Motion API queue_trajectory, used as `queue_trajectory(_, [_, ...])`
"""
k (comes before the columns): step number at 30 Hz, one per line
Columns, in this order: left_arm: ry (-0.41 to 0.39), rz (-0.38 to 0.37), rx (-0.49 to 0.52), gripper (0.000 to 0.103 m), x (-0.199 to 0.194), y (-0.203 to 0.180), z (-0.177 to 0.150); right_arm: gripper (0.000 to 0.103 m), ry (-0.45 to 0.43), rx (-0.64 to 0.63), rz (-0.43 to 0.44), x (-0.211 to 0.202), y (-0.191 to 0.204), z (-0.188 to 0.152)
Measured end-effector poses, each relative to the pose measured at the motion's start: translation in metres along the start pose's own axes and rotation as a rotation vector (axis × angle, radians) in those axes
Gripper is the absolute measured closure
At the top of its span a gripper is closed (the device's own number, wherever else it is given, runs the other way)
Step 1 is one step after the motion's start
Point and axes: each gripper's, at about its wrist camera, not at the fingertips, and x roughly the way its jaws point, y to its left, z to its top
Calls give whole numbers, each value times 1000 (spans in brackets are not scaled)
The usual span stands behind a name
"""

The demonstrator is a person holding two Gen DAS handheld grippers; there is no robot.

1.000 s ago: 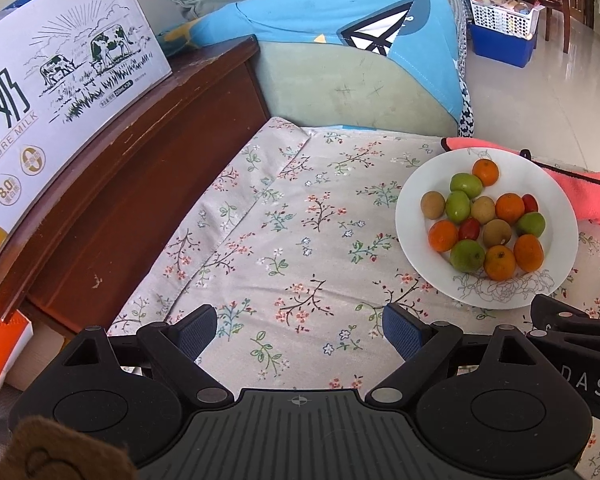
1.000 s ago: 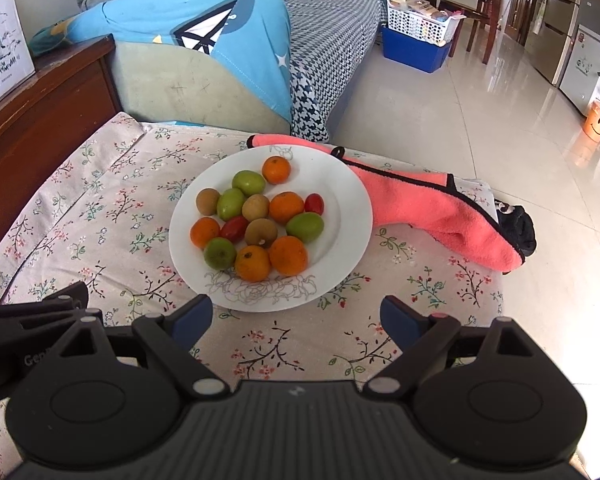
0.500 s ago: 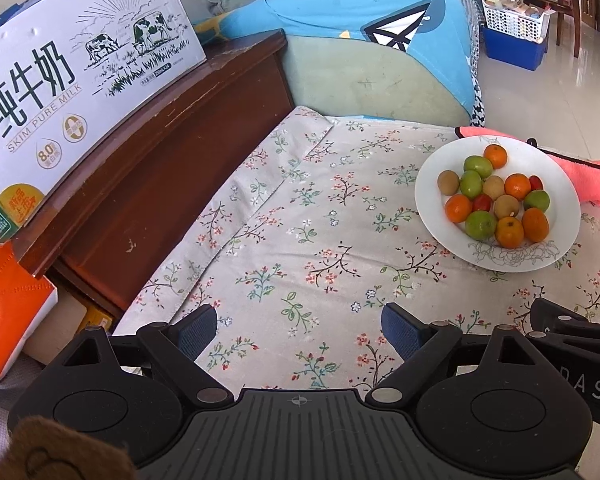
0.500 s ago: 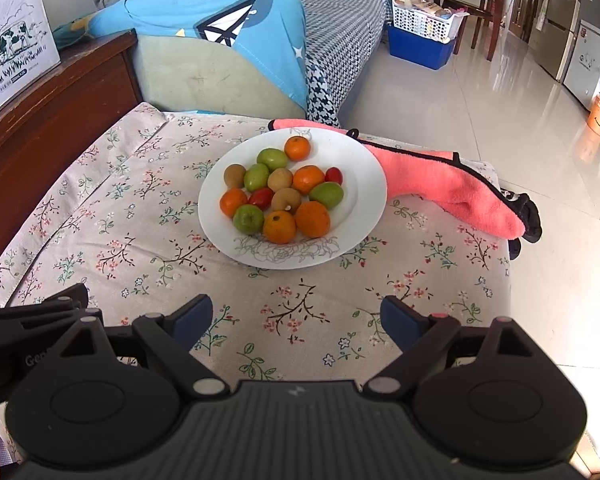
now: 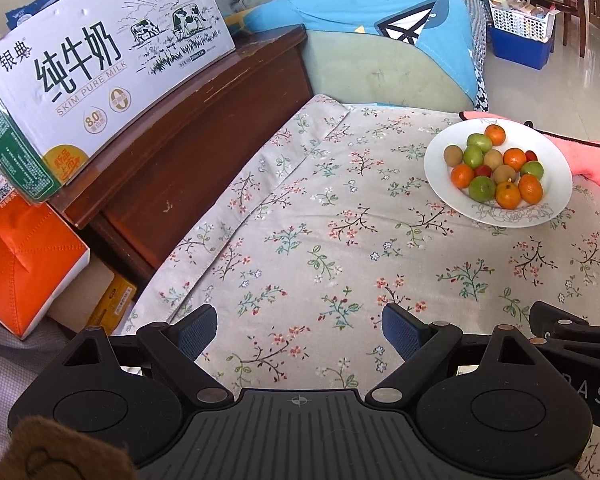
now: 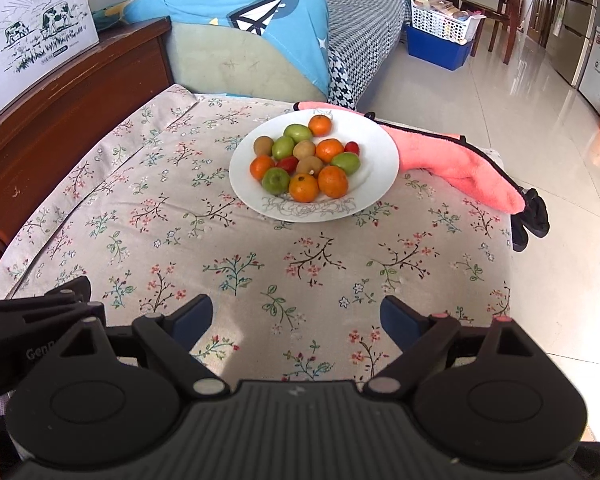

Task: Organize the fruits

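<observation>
**Fruit plate on the far side of the floral table, both grippers empty and wide**

So the fruits (image 6: 306, 162) are all heaped together on a white plate (image 6: 376, 160), which sits toward the far edge of a table covered in a floral cloth (image 6: 236, 268). It's a mixed pile: several orange mandarins, a few green round ones, some brownish kiwi-looking ones and a couple of small red ones peeking out between them. They're touching each other in a loose cluster, mostly on the left half of the plate. The plate has a grey flower drawing on its near rim.

Just behind and to the right of the plate there's a pink plush towel (image 6: 460, 164) with black trim, running along the far edge and hanging off the table's right corner. Its end tucks right up against the plate's back rim.

Left of the table is a dark wooden cabinet (image 5: 188, 140) with a milk carton box (image 5: 100, 68) on top, cows printed on it. An orange box (image 5: 20, 264) sits lower down beside it. Behind the table is a sofa with a blue cover (image 6: 236, 20), and further off a blue bin with a white basket (image 6: 440, 26) on a shiny tile floor.

The left gripper (image 5: 298, 330) and right gripper (image 6: 296, 320) both hang over the near part of the cloth, well apart from the plate. Both have jaws spread wide with nothing between them.
</observation>
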Motion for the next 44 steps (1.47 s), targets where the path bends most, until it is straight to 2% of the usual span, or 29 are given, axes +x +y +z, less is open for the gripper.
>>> queue_trajectory(10, [-38, 21, -3, 13, -43, 10, -12, 12, -31, 35, 27, -41, -2, -20])
queue_trajectory(16, [-43, 14, 19, 12, -45, 7, -18, 12, -39, 31, 36, -49, -4, -28])
queue_trajectory(24, [46, -58, 1, 12, 4, 1, -24, 3, -29, 7, 17, -10, -8, -35])
queue_trajectory(28, [107, -103, -46, 12, 31, -1, -31, 3, -25, 14, -5, 19, -13, -43])
queue_trajectory(32, [145, -108, -50, 12, 50, -3, -39, 3, -19, -19, -52, 45, -13, -51])
queue_trajectory(39, [151, -147, -101, 12, 60, 4, -39, 3, -49, -53, -46, 71, -6, -58])
queue_trajectory(44, [157, -159, -132, 12, 62, 10, -37, 1, -130, -29, -24, 78, -3, -63])
